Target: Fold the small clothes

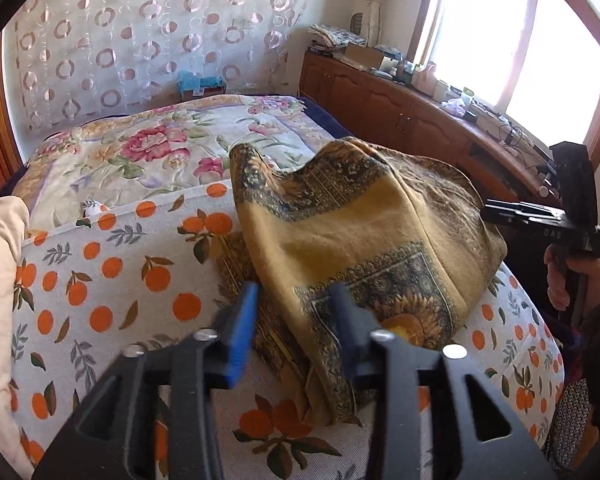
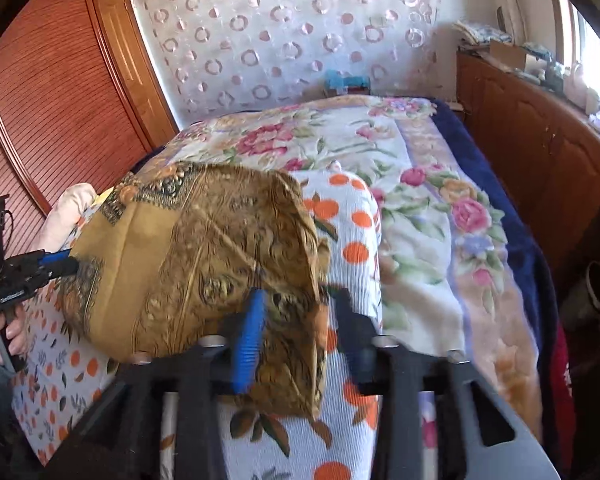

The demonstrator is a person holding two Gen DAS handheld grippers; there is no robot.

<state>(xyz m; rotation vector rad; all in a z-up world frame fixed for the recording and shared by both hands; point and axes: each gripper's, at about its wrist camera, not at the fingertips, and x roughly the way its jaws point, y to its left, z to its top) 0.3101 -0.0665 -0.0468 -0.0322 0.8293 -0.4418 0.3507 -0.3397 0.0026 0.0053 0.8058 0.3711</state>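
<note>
Both grippers, left gripper (image 1: pixel 296 312) and right gripper (image 2: pixel 298 316), share black frames, silver screws, ribbed blue fingers (image 1: pixel 242 336); bare-skinned hand (image 1: pixel 560 280).

You see a mustard-yellow scarf (image 1: pixel 364 236) with dark paisley borders and sunflower motifs, brown-gold on its reverse side in the right wrist view (image 2: pixel 220 256). Under it lies a white sheet (image 1: pixel 112 280) printed with oranges and green-grey leaves. In the upper middle of the frame your floral quilt (image 1: pixel 160 148) shows pink peonies on cream. The curtain (image 1: pixel 148 28) is sheer white with pink rings. Each gripper's fingers (image 1: pixel 242 332) carry blue pads on black frames.
</note>
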